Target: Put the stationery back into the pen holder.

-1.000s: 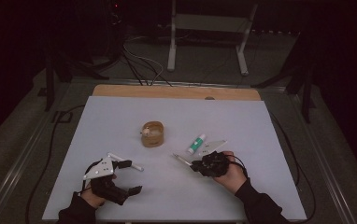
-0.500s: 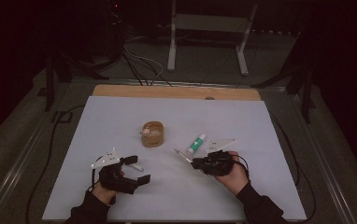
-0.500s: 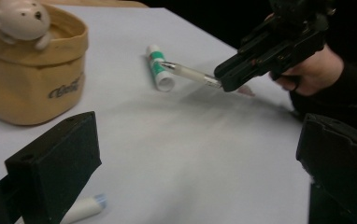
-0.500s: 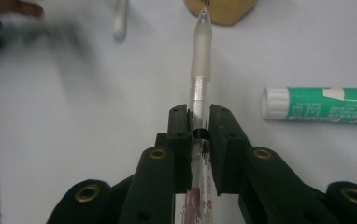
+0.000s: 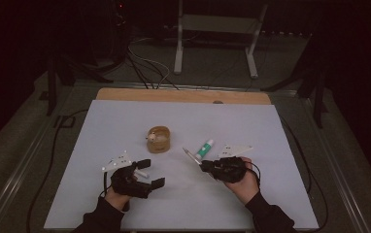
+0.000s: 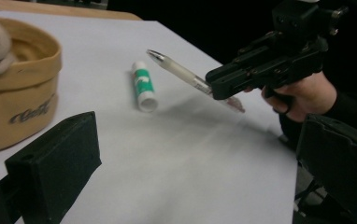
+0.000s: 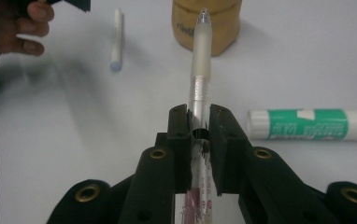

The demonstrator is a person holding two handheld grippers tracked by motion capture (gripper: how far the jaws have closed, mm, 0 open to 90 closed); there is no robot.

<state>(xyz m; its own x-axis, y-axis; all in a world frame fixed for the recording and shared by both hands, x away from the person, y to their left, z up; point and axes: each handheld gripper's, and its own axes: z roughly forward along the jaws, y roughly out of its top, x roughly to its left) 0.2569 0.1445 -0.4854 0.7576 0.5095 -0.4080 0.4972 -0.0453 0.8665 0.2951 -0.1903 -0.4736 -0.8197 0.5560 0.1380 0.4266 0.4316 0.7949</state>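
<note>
The right claw [image 7: 197,123] pinches a pen [image 7: 200,70]; the left claw [image 5: 147,172], lower left, stands spread and empty. The thin grip could let the pen twist loose.

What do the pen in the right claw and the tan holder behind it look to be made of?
Pen: plastic by the look, with a frosted, see-through cap end and a clear barrel that shows the insides where the right claw clamps it.
Tan holder: matte and soft-looking, with a rolled rim and printed lettering; it could be coated paper, fabric or faux leather, and the look leaves it open.
</note>
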